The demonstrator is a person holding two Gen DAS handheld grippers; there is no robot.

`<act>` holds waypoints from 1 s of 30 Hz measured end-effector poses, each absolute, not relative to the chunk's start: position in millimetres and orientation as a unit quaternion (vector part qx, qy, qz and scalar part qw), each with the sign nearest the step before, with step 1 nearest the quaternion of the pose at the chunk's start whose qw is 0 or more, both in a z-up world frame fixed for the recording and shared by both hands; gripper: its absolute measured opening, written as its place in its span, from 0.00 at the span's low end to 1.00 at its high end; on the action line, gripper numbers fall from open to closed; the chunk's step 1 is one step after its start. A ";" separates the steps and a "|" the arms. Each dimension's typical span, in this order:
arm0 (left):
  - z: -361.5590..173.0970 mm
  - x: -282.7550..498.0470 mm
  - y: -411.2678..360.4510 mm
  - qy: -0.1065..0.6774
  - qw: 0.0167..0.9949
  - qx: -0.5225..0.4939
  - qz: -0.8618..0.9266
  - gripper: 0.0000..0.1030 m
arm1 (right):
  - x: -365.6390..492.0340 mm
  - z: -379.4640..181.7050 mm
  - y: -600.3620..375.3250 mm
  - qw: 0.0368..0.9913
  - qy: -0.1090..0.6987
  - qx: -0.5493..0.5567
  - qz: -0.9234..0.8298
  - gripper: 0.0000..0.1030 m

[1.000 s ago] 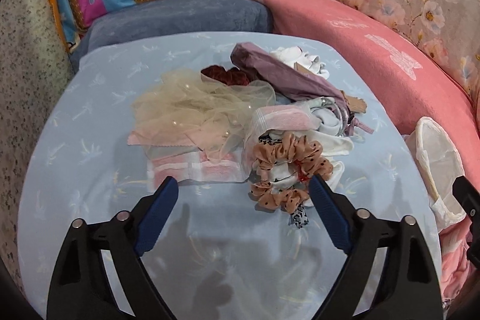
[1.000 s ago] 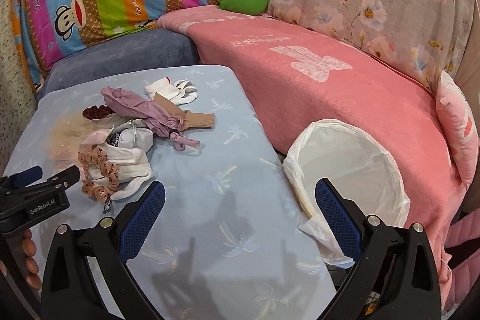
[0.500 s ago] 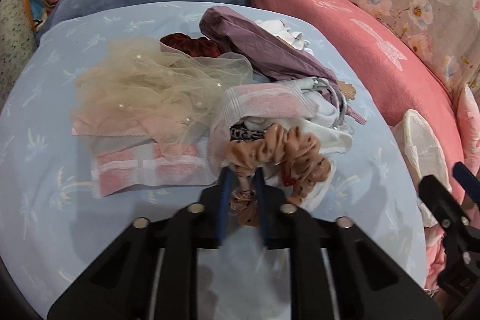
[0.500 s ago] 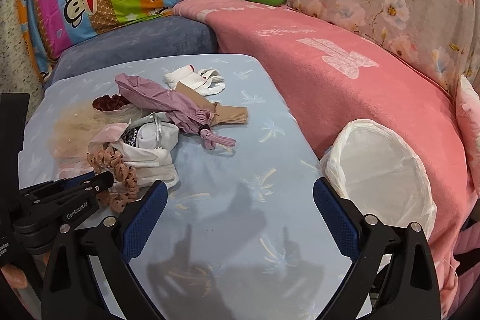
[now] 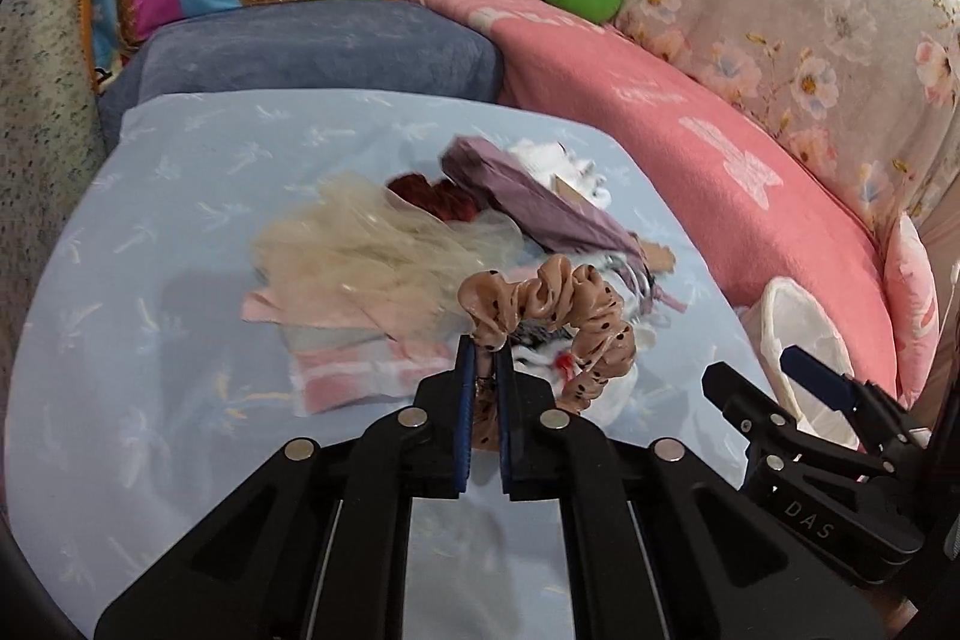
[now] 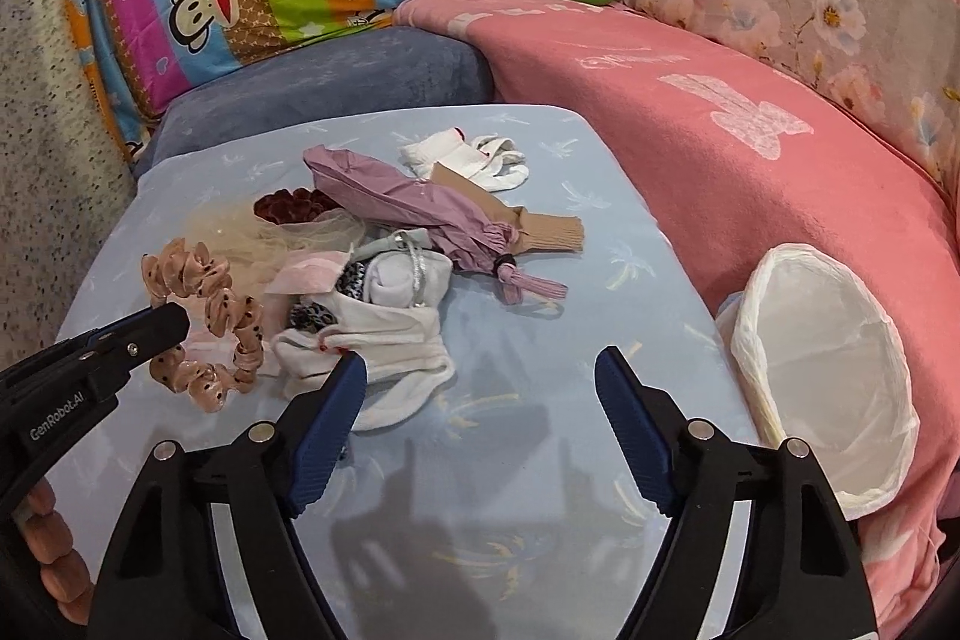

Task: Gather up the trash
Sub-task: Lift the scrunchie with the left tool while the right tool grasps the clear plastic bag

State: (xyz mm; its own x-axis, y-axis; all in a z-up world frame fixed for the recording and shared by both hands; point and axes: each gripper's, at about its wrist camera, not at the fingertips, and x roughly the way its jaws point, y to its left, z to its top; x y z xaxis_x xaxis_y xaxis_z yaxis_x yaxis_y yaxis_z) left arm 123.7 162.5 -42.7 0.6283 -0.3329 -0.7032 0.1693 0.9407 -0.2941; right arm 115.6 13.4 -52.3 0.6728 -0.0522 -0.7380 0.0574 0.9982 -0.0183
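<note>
My left gripper point(image 5: 485, 358) is shut on a tan scrunchie with black dots point(image 5: 552, 304) and holds it lifted above the pile on the light blue table point(image 5: 150, 340). The scrunchie also shows in the right wrist view point(image 6: 204, 322), hanging from the left gripper point(image 6: 159, 322). My right gripper point(image 6: 480, 394) is open and empty, low over the table in front of a white cloth point(image 6: 384, 340). A white-lined trash bin point(image 6: 828, 370) stands at the table's right edge; it also shows in the left wrist view point(image 5: 804, 334).
The pile holds a folded purple umbrella point(image 6: 408, 208), beige tulle point(image 5: 372, 250), a dark red scrunchie point(image 6: 288, 208), white socks point(image 6: 474, 157) and a tan sleeve point(image 6: 540, 229). A pink blanket point(image 6: 750, 160) covers the sofa on the right. A blue cushion point(image 6: 336, 70) lies behind the table.
My left gripper closed on the dotted scrunchie and lifted it off the pile. My right gripper moved left and nearer the pile, its jaws narrowed but still open.
</note>
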 end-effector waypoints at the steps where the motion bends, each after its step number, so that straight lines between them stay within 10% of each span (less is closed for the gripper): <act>1: -40.5 125.3 167.4 0.406 0.899 -0.101 -0.132 0.06 | 117.6 -51.3 17.2 0.915 0.402 0.006 -0.022 0.72; 16: -50.0 152.1 205.5 0.403 0.909 -0.089 -0.063 0.06 | 177.4 -76.3 59.8 0.895 0.437 0.072 0.055 0.54; 23: -53.0 154.4 202.9 0.407 0.907 -0.081 -0.070 0.06 | 184.2 -90.8 65.7 0.883 0.453 0.094 0.077 0.08; 30: -43.4 147.4 196.4 0.404 0.908 -0.081 -0.077 0.06 | 165.4 -58.5 64.2 0.897 0.419 0.103 0.097 0.05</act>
State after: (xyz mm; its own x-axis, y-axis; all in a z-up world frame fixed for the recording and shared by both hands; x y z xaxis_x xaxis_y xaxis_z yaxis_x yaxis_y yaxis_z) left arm 147.4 196.4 -43.4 0.6625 -0.2051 -0.7205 0.0742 0.9750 -0.2093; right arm 165.4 64.2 -58.5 0.6300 0.2604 -0.7317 -0.0869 0.9598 0.2668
